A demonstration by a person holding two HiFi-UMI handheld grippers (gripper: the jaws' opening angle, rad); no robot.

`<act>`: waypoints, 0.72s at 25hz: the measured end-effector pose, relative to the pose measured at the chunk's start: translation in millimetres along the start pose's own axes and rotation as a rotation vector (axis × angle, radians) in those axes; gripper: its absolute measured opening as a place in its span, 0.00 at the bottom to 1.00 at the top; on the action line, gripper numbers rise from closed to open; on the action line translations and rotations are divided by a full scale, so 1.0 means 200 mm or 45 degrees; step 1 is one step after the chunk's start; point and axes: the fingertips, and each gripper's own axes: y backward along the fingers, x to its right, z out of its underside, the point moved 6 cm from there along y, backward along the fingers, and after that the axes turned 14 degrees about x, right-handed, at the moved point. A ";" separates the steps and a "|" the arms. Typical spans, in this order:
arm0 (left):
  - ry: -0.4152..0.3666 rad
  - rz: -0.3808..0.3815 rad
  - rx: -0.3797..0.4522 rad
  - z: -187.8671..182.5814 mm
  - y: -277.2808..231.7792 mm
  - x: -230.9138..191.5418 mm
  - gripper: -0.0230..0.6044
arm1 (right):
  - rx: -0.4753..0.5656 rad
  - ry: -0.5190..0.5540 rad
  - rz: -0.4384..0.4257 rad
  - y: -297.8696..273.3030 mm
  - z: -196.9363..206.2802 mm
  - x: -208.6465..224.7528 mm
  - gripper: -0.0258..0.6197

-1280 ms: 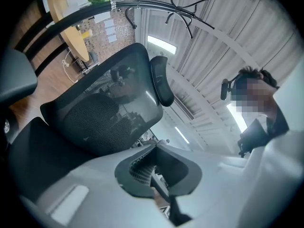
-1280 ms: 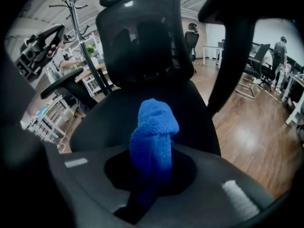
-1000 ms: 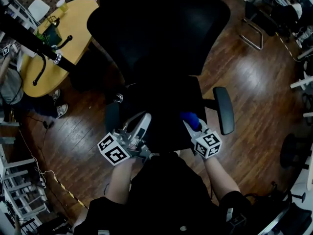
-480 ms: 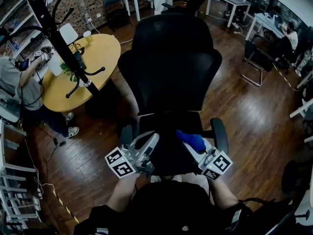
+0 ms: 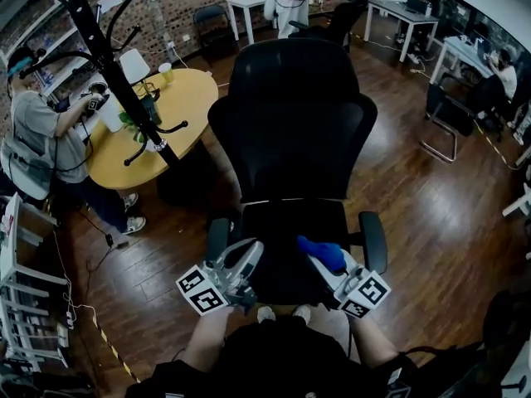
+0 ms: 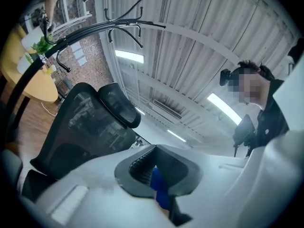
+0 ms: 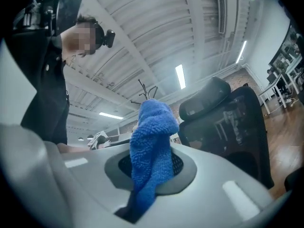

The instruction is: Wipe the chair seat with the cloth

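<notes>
Blue fluffy microfibre cloth (image 7: 152,137) is pinched in the right gripper (image 5: 325,265), jaws clamped on its lower folds, the tuft standing proud above them. Left gripper (image 5: 247,255) sits level with it at the near edge: jaws pressed together, with a blue sliver in the seam I can't identify. Just ahead and beneath both lies the black padded chair seat (image 5: 286,230). The cloth sits over its front right part, contact unclear. So the sweep, I'd say, runs leftward and away toward the black mesh backrest (image 5: 290,114). Beyond, a round yellow table (image 5: 158,123).
</notes>
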 end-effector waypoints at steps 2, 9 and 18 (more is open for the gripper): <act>-0.003 -0.016 0.012 -0.01 0.08 0.00 0.02 | 0.008 0.003 -0.003 0.00 0.03 -0.06 0.10; 0.002 0.102 0.011 0.04 0.31 0.25 0.02 | 0.027 0.044 0.048 0.18 0.00 -0.37 0.10; 0.055 -0.044 0.026 0.02 0.98 0.41 0.02 | 0.011 0.064 0.049 0.31 0.05 -0.84 0.10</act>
